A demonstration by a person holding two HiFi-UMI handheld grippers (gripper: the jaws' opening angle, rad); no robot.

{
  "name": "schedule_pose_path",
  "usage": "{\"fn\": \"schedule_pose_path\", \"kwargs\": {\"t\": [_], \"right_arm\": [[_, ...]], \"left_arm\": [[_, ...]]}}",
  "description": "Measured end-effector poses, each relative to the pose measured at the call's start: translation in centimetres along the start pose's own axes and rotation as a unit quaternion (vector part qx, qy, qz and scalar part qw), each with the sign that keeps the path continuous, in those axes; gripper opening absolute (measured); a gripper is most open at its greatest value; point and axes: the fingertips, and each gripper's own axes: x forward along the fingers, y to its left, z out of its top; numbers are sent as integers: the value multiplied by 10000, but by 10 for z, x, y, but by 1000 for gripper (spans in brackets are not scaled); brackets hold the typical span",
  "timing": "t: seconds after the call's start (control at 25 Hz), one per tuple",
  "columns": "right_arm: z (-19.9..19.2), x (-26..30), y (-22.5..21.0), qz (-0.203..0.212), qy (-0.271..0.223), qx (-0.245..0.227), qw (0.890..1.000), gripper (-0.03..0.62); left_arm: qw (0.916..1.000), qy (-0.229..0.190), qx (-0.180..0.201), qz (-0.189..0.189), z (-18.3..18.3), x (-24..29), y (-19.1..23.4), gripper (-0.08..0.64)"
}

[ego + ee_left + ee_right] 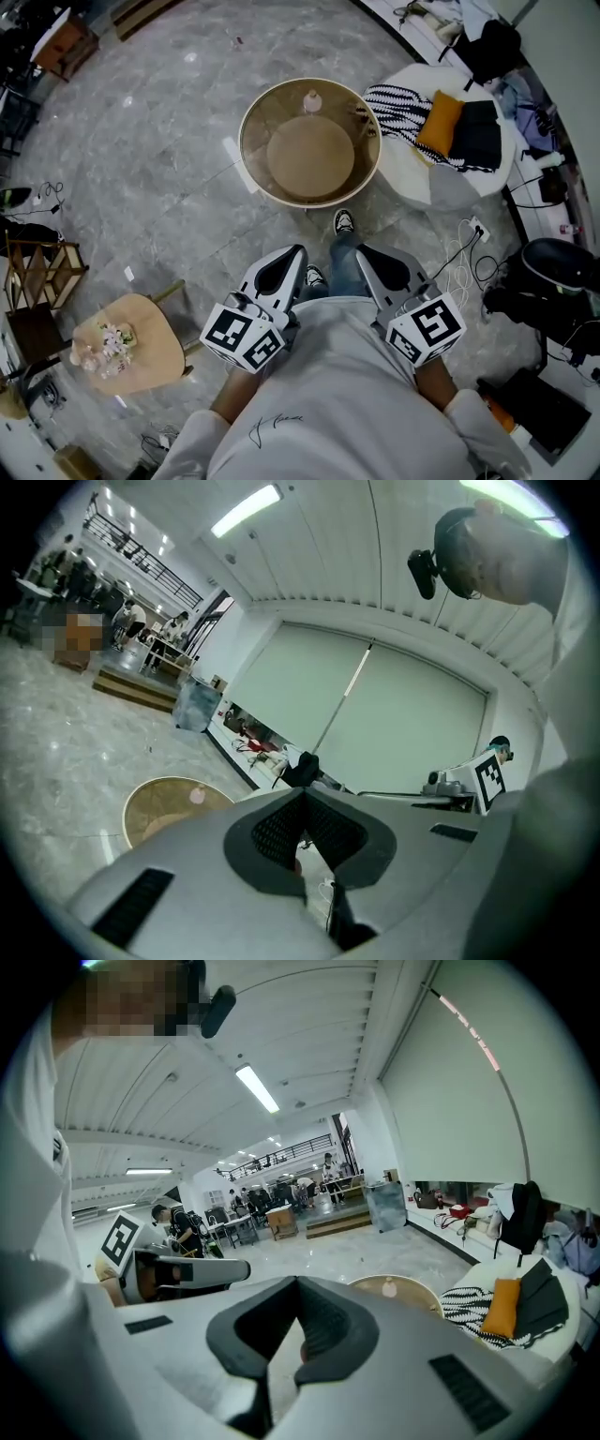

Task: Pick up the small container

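Seen from above, a white shirt [347, 394] fills the near edge, and a gripper is held in each hand just ahead of it. The left gripper [296, 253] is closed, its jaw tips pressed together with nothing between them. The right gripper [362, 251] is likewise closed and empty. Both are pointed forward, side by side and a little apart, each carrying a cube with square markers. Between them a shoe [344, 221] is seen on the grey marble floor [159, 169]. To the left, a side table [150, 352] bears pale flowers [105, 345]. Further ahead, well apart from both grippers, a round table [246, 141] with a wooden rim is placed. The small container [312, 101], pale and rounded, is set upright on the table's far edge. To the right of the table a white chair [412, 169] is draped with a striped blanket [398, 103], and an orange cushion [441, 122] is laid on it beside a dark cushion [478, 131].
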Motion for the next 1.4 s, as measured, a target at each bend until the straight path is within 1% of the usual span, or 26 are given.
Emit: {"fn": "schedule_pose_path", "kwargs": {"t": [0.16, 0.48, 0.72, 1.08, 1.24, 1.4], "right_arm": [[7, 9, -17, -75, 29, 31, 10000, 16], [19, 28, -59, -34, 27, 186, 9998, 15], [32, 49, -86, 210, 77, 193, 9996, 15], [46, 74, -127, 597, 283, 185, 9976, 15], [55, 84, -153, 717, 422, 202, 9963, 15], [65, 99, -165, 902, 460, 107, 9948, 15]], "left_arm": [[9999, -32, -114, 79, 7, 12, 8, 17], [9996, 23, -93, 270, 19, 49, 22, 17], [9987, 47, -113, 486, 32, 76, 38, 17], [9961, -61, -217, 854, 50, 115, 54, 17], [9944, -120, -279, 1011, 59, 139, 59, 17], [9920, -218, -347, 1191, 68, 151, 69, 17]]}}
